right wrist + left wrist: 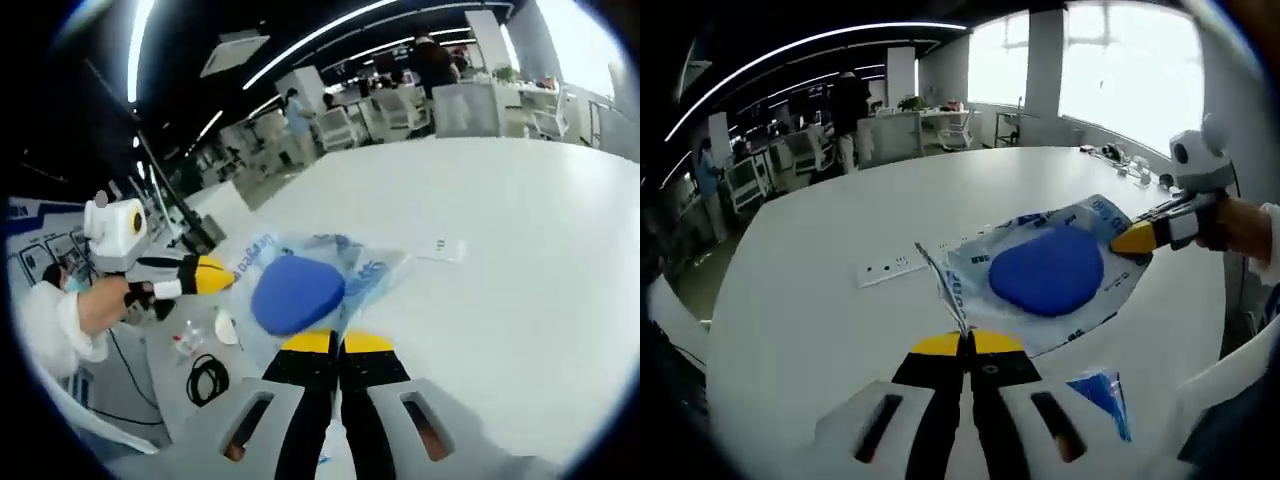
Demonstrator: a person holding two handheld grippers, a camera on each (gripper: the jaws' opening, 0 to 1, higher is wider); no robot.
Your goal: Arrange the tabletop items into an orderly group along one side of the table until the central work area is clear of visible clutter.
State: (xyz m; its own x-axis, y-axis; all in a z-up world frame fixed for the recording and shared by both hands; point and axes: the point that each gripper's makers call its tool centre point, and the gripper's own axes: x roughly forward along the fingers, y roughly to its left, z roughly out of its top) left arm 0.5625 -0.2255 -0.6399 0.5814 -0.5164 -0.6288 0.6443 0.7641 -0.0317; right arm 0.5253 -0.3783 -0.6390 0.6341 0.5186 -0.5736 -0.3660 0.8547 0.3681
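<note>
You see a clear plastic bag (1040,270) with blue printing, and inside it a solid blue oval pad (1047,271). Your left gripper (967,343) has yellow tips on black jaws with a white body. The table (820,300) is plain white.

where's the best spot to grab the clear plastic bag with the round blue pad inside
Grip the flat film margin, not the bulging round blue pad. The clear plastic bag is already pinched at opposite edges: left gripper at one, right gripper at the other. Coming in edge-on from the sides suits thin film.
</note>
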